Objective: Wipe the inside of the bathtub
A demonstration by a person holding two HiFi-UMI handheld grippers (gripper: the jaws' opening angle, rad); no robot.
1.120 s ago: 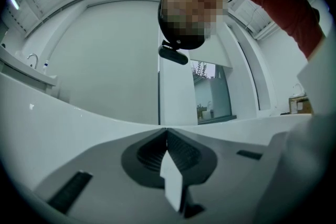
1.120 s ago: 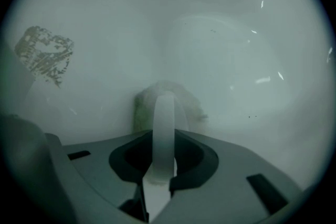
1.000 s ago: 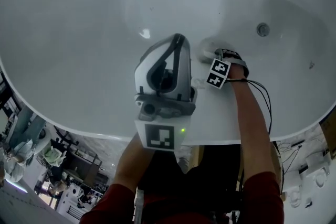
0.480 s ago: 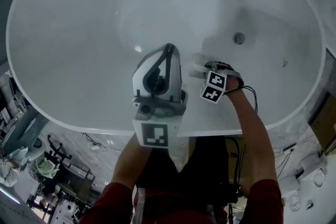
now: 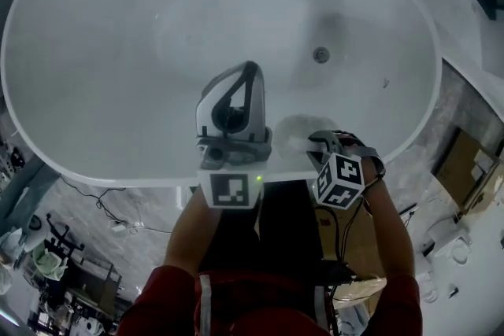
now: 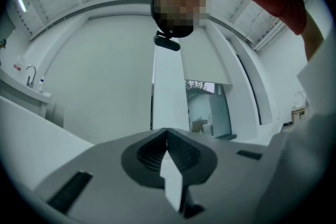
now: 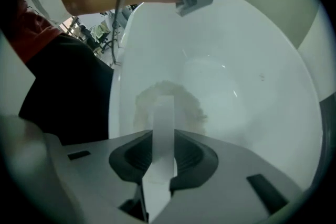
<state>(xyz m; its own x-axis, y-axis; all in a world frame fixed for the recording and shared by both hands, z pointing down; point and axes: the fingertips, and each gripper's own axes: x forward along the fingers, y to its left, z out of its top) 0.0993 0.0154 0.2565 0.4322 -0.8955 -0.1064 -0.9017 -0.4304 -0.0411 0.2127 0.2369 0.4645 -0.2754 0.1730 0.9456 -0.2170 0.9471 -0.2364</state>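
Clearly soft and light: a pale cloth (image 5: 290,134), limp and bunched, pressed against the near inner wall of the bathtub (image 5: 102,35), low and right of centre in the head view, well apart from the drain (image 5: 320,54). Likely to fold and drag rather than glide, so best pinched at a gathered edge and pushed flat. Held just so by the right tongs (image 5: 309,142), clenched on it, with a fuzzy greyish round showing beyond the tips in the right gripper view. Hard, glossy, smoothly curved white tub, probably slippery when wet. Left tongs (image 5: 250,73) at frame centre, pressed together on nothing, aimed up towards the ceiling.
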